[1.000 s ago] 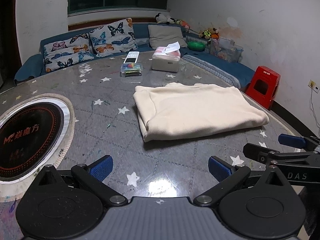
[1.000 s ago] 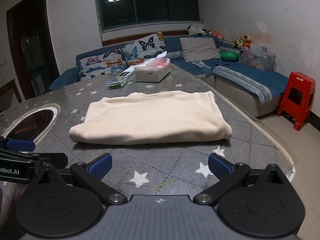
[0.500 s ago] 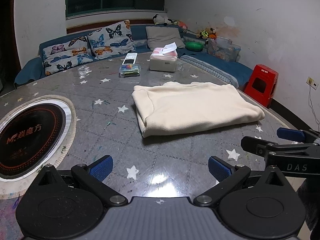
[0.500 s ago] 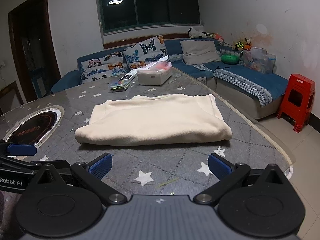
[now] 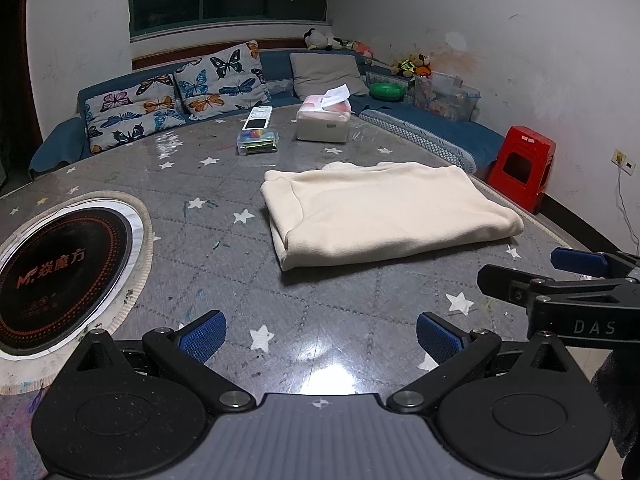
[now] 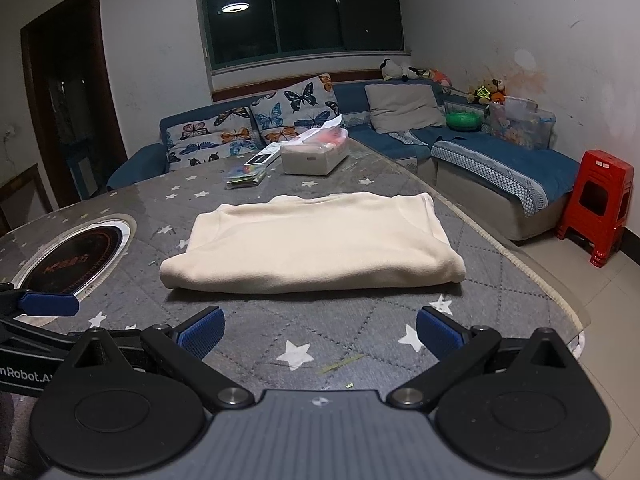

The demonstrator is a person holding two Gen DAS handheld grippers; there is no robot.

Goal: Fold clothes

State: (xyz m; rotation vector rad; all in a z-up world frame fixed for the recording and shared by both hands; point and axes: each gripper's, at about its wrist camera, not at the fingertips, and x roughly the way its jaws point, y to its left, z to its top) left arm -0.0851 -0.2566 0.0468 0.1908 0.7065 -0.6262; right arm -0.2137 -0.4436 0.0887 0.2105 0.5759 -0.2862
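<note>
A cream garment (image 5: 384,212) lies folded into a flat rectangle on the grey star-patterned table (image 5: 224,268); it also shows in the right wrist view (image 6: 316,248). My left gripper (image 5: 320,336) is open and empty, above the table well short of the garment's near edge. My right gripper (image 6: 320,332) is open and empty, also short of the garment. The right gripper shows at the right of the left wrist view (image 5: 560,276). The left gripper's blue fingertip (image 6: 50,305) shows at the left of the right wrist view.
A round black induction plate (image 5: 60,272) is set into the table at left. A tissue box (image 5: 324,122), a small clear box (image 5: 257,141) and a remote (image 5: 258,117) stand at the far side. A blue sofa (image 6: 500,168) and a red stool (image 6: 598,204) stand beyond the table's right edge.
Both grippers have drawn back and risen a little from the folded garment, which now looks smaller and farther. Both stay open. The garment has not moved.
</note>
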